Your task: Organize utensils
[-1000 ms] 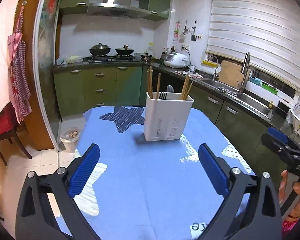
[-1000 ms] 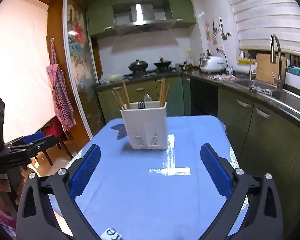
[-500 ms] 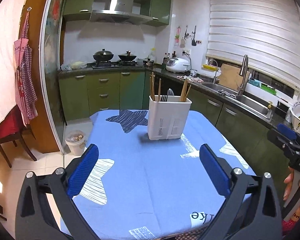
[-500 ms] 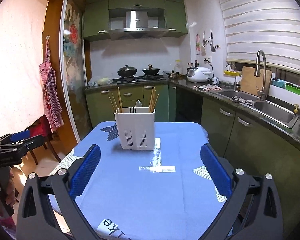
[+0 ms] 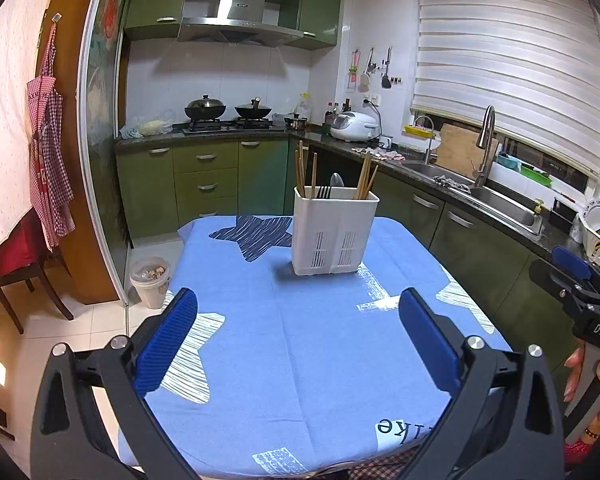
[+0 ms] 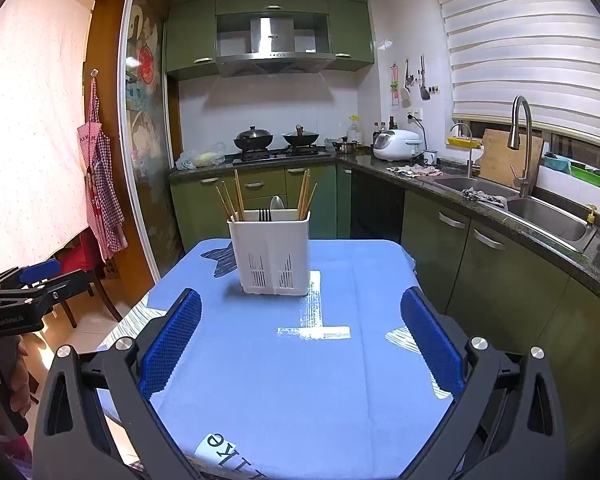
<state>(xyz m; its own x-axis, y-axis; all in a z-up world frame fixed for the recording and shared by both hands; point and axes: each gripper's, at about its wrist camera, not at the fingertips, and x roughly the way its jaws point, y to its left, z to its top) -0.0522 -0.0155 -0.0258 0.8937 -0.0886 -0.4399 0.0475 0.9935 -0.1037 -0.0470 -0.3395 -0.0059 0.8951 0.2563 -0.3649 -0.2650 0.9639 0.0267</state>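
- Left gripper (image 5: 298, 336) above the near part of the counter (image 5: 300, 360), fingers (image 5: 167, 336) spread wide, gripping nothing.
- Right gripper (image 6: 300, 340) likewise over the near counter, fingers (image 6: 434, 342) wide apart and empty.
- White holder (image 5: 334, 230) upright on the far half of the blue cloth (image 5: 260, 320), well apart from both grippers.
- Chopsticks (image 5: 302, 170) leaning in the holder's left compartment, more chopsticks at its right end, a dark fork (image 5: 323, 191) and a spoon (image 5: 337, 181) between them.
- Same holder (image 6: 272, 250) in the right wrist view, centred ahead, chopsticks (image 6: 230, 200) fanned at both ends, fork (image 6: 264, 214) and spoon (image 6: 277, 203) in the middle.
- Cloth printed with white and dark stars (image 5: 256, 234), lettering at the near edge.
- Right gripper also visible at the right edge of the left wrist view (image 5: 576, 284), held in a hand (image 5: 592, 372), off the side of the counter.
- Left gripper at the left edge of the right wrist view (image 6: 32, 284), beside the counter.
- Behind: green cabinets (image 6: 256, 188), woks (image 6: 254, 138) on the stove, rice cooker (image 6: 398, 144), sink (image 6: 540, 216) with tap, checked apron (image 6: 102, 192) hanging on the wall.
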